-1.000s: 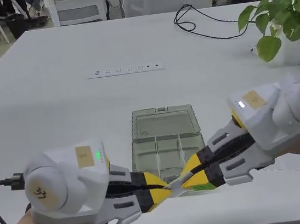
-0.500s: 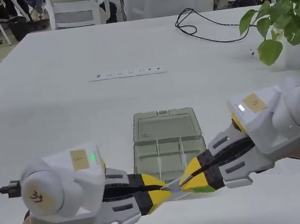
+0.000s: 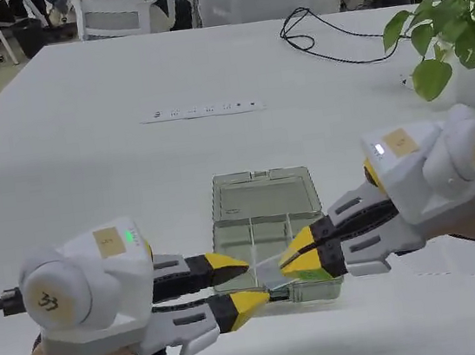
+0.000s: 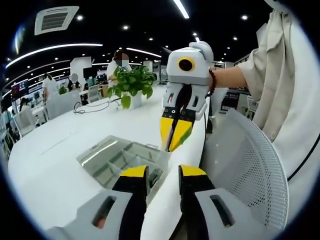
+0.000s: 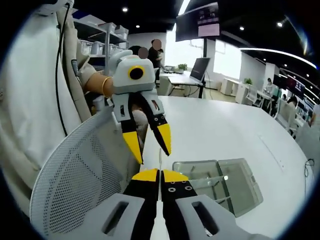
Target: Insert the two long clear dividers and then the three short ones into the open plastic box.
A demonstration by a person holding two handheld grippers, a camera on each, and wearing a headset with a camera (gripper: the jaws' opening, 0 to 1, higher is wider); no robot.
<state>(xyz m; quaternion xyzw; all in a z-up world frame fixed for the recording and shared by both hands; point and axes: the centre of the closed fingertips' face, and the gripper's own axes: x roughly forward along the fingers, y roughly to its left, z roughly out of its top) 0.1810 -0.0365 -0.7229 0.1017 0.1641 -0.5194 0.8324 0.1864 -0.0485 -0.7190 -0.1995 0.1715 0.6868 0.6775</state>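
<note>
White desk (image 3: 87, 162), open box (image 3: 263, 199) near its front edge, office chairs (image 3: 115, 14) beyond; left tongs (image 3: 258, 281) wide, right tongs (image 3: 283, 267) pinching a clear divider (image 5: 160, 159).

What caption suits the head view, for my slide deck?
Right gripper pinches a clear divider near the open plastic box; left gripper open.

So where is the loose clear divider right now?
In the head view the clear divider is pinched in the right gripper, just over the near edge of the open plastic box, its free end between the open jaws of the left gripper.
</note>
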